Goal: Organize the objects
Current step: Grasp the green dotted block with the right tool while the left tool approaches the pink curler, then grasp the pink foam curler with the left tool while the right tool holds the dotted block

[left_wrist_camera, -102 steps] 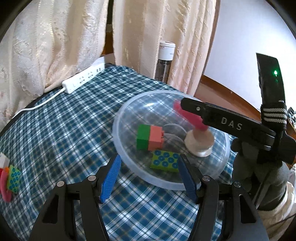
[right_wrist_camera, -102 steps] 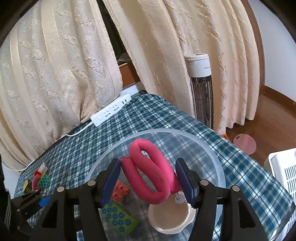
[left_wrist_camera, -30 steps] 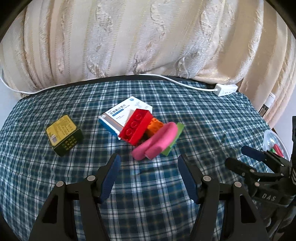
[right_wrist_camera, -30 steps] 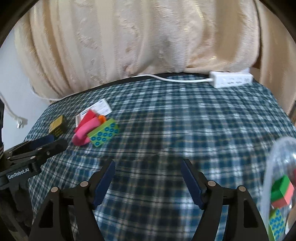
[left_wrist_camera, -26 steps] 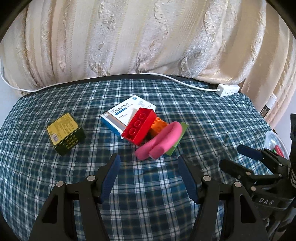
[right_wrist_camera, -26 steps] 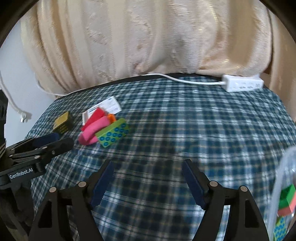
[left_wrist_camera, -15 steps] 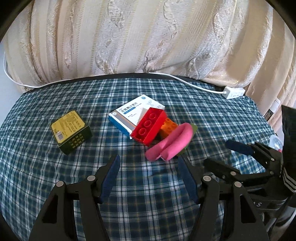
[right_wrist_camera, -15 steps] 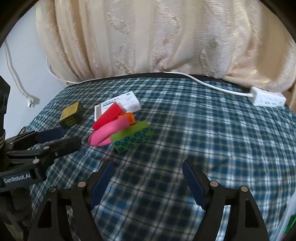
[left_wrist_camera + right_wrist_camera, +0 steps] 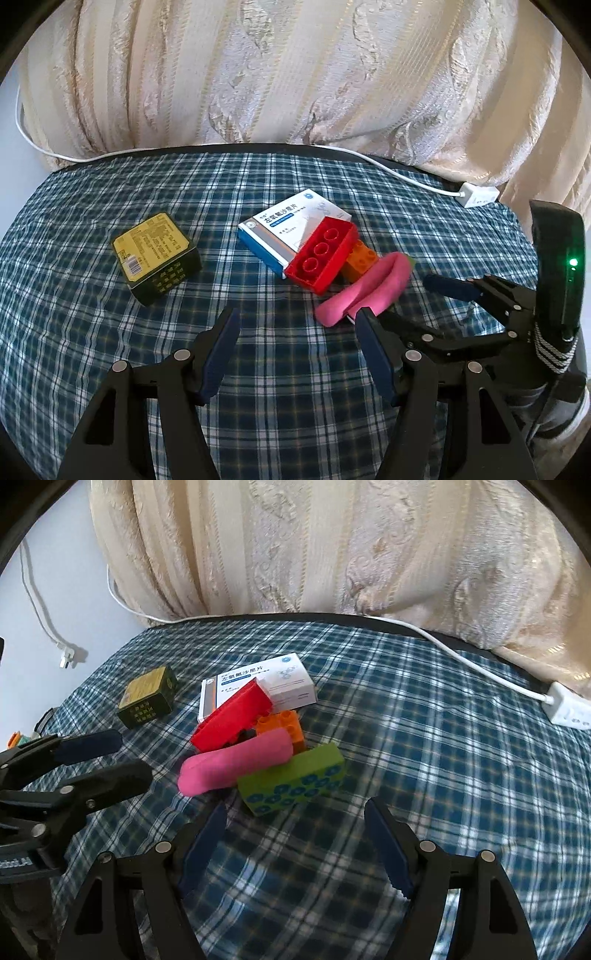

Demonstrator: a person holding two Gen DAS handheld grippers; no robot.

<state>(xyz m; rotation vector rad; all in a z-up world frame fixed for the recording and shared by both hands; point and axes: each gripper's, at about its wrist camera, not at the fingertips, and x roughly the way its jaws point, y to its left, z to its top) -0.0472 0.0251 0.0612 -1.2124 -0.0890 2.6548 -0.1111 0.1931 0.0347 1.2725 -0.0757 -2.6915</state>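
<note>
A small pile lies mid-table on the checked cloth: a red brick, an orange brick, a pink foam roll and a green brick with blue dots. The red brick leans on a white-and-blue medicine box. My left gripper is open and empty, just short of the pile's left side. Open and empty too, my right gripper hovers close in front of the green brick, apart from it.
A dark green box with a yellow top sits left of the pile. A white power strip and its cable run along the back edge under the cream curtain. A loose plug hangs by the wall.
Both grippers have left the clear bowl and swung to the pile. Over the last second the right gripper closed in on the green brick; the left drifted slightly nearer. Nothing was grasped.
</note>
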